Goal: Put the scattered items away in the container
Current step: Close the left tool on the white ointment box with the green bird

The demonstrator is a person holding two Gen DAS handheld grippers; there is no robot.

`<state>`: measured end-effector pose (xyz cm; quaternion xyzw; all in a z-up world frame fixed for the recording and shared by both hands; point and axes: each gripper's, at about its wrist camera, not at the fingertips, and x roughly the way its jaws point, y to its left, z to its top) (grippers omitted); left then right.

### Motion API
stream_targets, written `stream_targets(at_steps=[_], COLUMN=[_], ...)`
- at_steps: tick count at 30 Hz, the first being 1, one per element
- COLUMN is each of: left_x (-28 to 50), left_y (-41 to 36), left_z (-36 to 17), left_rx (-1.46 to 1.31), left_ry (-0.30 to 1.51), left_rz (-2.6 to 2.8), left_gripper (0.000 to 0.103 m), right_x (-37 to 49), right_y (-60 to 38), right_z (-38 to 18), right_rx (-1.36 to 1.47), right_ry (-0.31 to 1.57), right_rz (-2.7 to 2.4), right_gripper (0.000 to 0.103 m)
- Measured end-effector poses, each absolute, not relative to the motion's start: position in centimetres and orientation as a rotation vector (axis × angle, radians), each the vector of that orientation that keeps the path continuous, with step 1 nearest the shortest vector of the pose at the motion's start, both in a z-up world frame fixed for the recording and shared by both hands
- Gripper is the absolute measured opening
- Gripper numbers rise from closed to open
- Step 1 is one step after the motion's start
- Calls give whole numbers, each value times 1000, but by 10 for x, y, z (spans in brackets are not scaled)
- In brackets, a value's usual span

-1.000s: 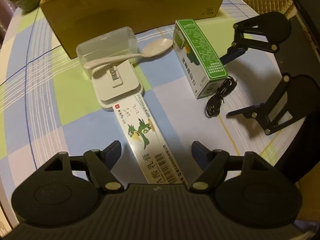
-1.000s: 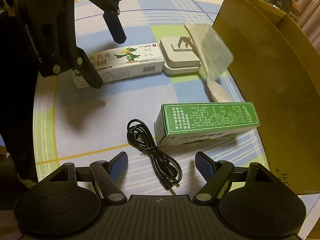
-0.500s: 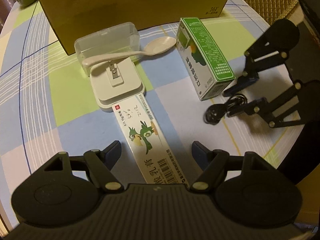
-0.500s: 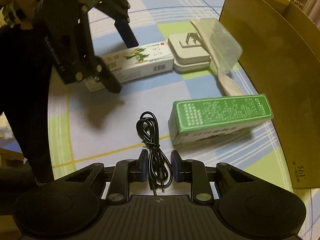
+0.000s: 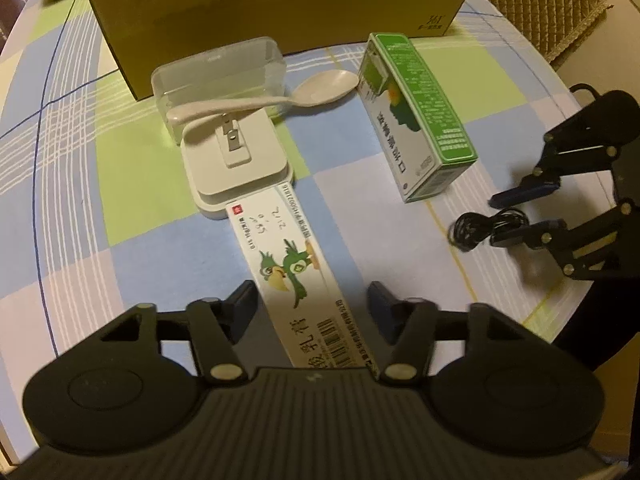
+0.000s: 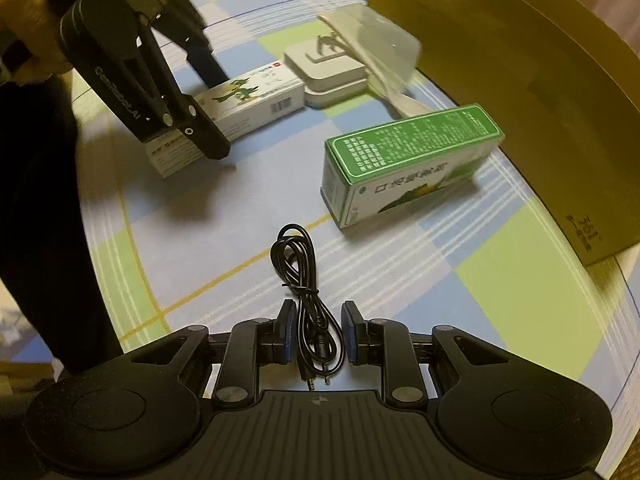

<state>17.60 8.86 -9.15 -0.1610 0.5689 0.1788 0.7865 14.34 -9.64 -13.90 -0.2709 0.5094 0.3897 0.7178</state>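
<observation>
While all things lay outside the cardboard box [image 5: 280, 4] | right gripper [image 6: 319, 330] fingers nearly shut around black cable [image 6: 304, 276] | left gripper [image 5: 312, 304] fingers wide open over white box [image 5: 296, 264].

Black left gripper [image 6: 208, 92], blue pads [image 6: 289, 330], silver screws.

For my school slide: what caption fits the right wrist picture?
Right gripper closes around a black cable beside a green box.

Spoon [image 5: 276, 98] lies across charger [image 5: 236, 162] — cardboard box [image 5: 280, 4] behind.
</observation>
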Motion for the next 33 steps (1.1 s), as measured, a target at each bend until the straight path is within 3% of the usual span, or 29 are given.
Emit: stream_targets(at_steps=[7,29,31,33], left_x=[176,171,171,169], left_y=[82,74,74,73], left_z=[-89,-93,-93,-91], left_rx=[-306,-265,-256,-256], left_ry=[1261,1262,1265,1263], left_rz=[353,315,308,304], left_gripper=[34,34,33,33], right_x=[144,143,141,138], right_y=[-100,-83,-83,-83], right_z=[-139,-141,-141,-140], right_rx=[-571,-691,-692,-676], right_ry=[1108,1085,1081,1088], right_rz=[853,931,921,919], right_gripper=[27,27,17,17])
